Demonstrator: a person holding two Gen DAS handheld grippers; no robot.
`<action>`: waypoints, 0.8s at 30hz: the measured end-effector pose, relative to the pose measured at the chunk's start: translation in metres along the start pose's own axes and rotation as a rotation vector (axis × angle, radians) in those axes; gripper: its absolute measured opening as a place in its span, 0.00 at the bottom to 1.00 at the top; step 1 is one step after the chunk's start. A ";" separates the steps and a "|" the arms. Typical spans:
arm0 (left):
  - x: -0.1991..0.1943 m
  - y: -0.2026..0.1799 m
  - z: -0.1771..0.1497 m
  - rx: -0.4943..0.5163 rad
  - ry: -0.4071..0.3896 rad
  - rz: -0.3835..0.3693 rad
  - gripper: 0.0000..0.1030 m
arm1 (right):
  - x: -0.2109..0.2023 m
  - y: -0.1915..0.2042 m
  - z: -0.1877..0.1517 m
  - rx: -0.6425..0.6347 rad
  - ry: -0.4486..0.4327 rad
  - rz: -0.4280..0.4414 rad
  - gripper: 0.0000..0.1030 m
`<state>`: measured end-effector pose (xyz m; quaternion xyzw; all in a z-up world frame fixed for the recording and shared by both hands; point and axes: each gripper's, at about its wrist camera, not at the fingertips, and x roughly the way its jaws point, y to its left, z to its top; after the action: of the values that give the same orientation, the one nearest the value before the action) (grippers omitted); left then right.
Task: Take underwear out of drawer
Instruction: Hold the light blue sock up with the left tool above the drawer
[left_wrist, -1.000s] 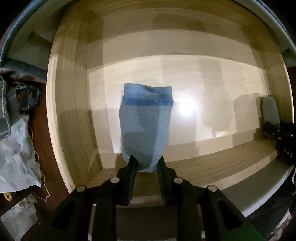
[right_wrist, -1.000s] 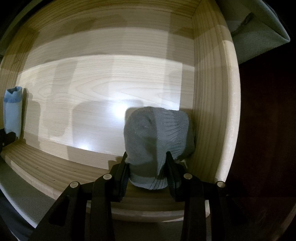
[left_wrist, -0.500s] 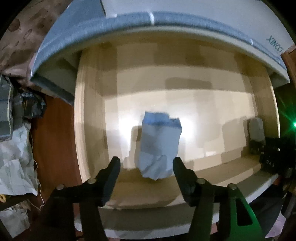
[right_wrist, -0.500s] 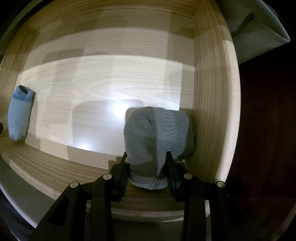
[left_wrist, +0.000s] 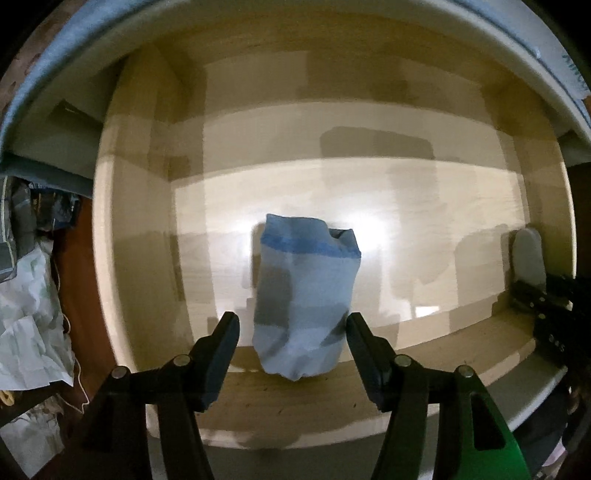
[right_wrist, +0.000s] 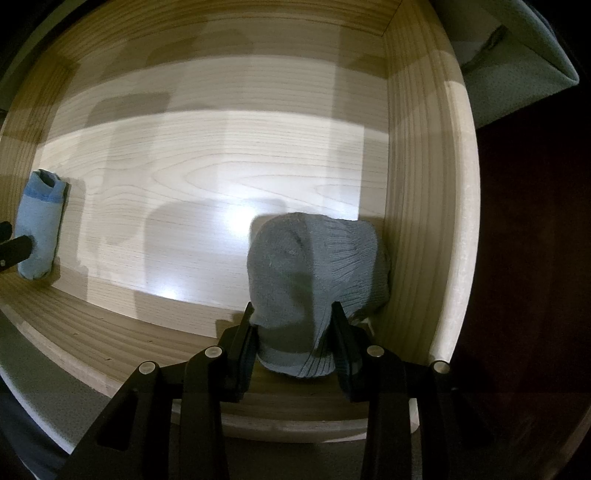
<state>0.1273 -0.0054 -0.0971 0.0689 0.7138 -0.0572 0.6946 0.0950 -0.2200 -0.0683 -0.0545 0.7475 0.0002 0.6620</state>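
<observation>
Left wrist view: the left gripper (left_wrist: 291, 328) is spread wide — flanking the light blue sock (left_wrist: 304, 299), which lies on the drawer (left_wrist: 140, 221) floor, cuff pointing toward the back wall.

Right wrist view: the right gripper (right_wrist: 293, 325) clamps the grey sock (right_wrist: 314, 273) in the drawer's right front corner — long axis front-to-back.

- A pale wooden drawer (right_wrist: 229, 155) carries everything.
- A light blue rolled garment (left_wrist: 304, 295) lies on its floor, toward the left end.
- A grey knit bundle (right_wrist: 317, 280) lies in the right front corner.
</observation>
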 end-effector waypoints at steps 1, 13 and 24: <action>0.003 -0.001 0.001 -0.002 0.007 0.000 0.60 | 0.000 0.000 -0.001 0.000 0.000 0.000 0.32; 0.024 0.004 0.005 -0.086 0.083 -0.042 0.54 | 0.001 0.001 -0.001 0.000 0.000 -0.001 0.32; 0.017 0.005 -0.001 -0.088 0.059 -0.051 0.40 | 0.002 0.002 -0.001 -0.002 0.002 -0.005 0.33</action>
<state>0.1271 -0.0001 -0.1142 0.0216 0.7372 -0.0414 0.6740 0.0936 -0.2184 -0.0707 -0.0571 0.7481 -0.0009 0.6611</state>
